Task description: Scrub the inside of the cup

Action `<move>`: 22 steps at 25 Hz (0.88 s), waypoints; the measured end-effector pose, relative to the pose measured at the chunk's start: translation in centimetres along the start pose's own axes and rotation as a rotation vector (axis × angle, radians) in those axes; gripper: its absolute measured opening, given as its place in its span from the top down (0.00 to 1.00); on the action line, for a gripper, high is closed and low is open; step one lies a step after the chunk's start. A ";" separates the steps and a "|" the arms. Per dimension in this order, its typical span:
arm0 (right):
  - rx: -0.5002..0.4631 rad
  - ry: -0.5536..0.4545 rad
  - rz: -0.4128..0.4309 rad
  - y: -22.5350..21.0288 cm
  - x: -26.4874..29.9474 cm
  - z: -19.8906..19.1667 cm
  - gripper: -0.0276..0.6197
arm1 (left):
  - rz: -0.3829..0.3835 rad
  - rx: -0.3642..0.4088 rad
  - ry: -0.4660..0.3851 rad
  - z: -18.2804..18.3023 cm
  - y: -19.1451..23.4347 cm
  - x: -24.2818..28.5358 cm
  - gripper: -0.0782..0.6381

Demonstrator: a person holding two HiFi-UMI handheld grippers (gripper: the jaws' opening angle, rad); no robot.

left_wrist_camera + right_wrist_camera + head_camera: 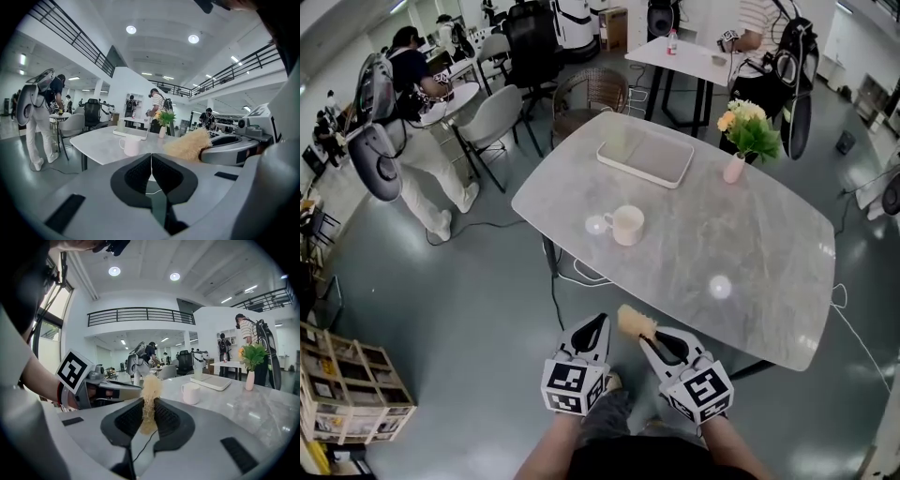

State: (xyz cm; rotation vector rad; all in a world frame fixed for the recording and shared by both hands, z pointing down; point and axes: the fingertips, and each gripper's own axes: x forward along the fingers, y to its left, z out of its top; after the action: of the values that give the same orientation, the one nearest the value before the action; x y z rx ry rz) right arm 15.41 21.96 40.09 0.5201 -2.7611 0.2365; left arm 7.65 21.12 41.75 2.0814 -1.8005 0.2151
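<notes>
The right hand-held gripper (149, 414) pinches a fibrous scrubber (151, 386); the left hand-held gripper (151, 161) is clenched, empty; the cup (626, 225) stands far off on the table (750, 262), unheld; scrubbed unbraced, it could tip or slide.

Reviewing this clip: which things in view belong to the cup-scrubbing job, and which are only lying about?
Belongs to the job:
- cup, standing on the table
- fibre scrubber, clamped in the right gripper
- left gripper, shut and empty

Just lying about:
- white tray
- vase of flowers, beyond the cup
</notes>
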 end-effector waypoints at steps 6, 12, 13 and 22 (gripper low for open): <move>0.023 0.000 -0.055 -1.4 3.3 0.8 0.86 | -0.064 0.015 0.005 1.1 2.6 2.6 0.87; 0.032 0.044 -0.041 -1.1 5.2 -0.3 0.86 | -0.099 -0.009 0.016 0.1 3.9 3.2 0.87; 0.034 0.043 -0.043 -1.3 5.5 -0.3 0.86 | -0.099 -0.012 0.021 -0.1 4.2 3.2 0.87; 0.056 0.006 -0.021 -4.7 10.8 1.9 0.86 | -0.098 -0.022 0.045 0.4 7.6 7.1 0.87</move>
State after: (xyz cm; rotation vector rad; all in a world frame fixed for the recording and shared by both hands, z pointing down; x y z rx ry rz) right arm 7.14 13.73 42.44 0.5609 -2.7489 0.3111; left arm 1.37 13.61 45.28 2.1261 -1.6628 0.2133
